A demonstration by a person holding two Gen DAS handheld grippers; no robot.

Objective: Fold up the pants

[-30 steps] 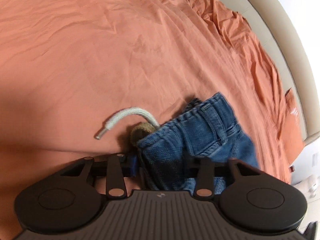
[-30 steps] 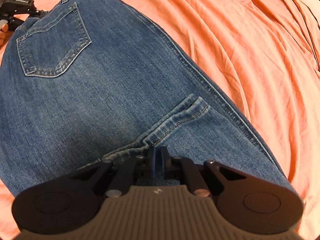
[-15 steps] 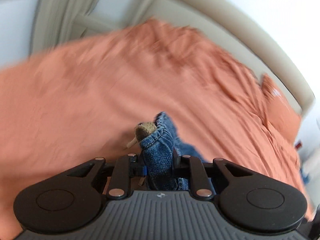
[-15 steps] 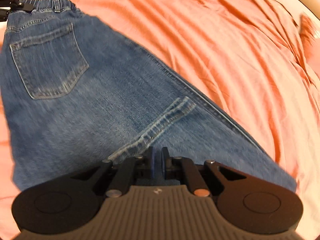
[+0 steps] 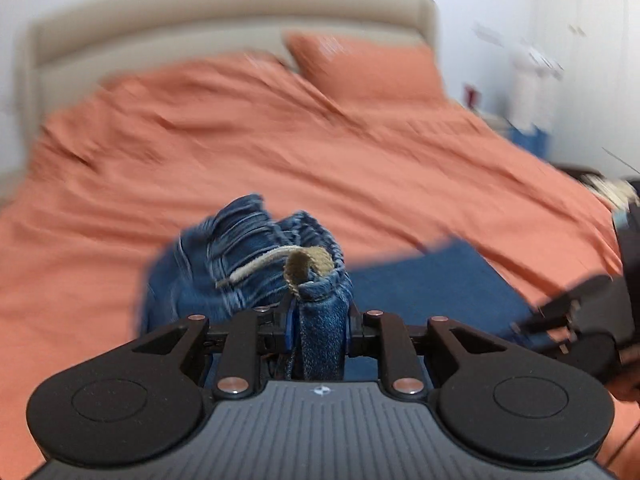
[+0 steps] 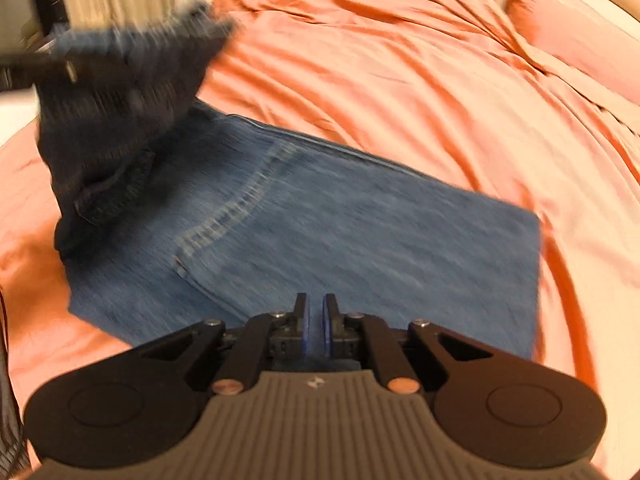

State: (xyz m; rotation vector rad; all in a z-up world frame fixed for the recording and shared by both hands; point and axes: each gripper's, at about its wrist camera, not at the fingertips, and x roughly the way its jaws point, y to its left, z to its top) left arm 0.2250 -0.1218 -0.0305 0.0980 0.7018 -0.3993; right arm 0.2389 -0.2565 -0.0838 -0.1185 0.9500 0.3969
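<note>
The left gripper (image 5: 320, 328) clamps the bunched waistband of the jeans (image 6: 320, 232), lifted above the legs that lie flat on the orange bedsheet (image 6: 400, 60); its jaws have just been adjusting around the denim. The right gripper (image 6: 316, 328) is closed, seemingly pinching the near edge of the jeans; carry the waistband across evenly, keeping the near edge pinned and hems aligned.

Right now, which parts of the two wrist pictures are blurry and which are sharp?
Left wrist view: the orange bedspread and headboard smear with motion, while the tongs and the pinched jeans waistband stay crisp. Right wrist view: the lifted jeans end is heavily blurred, the flat denim streaked; the tongs are sharp.
</note>
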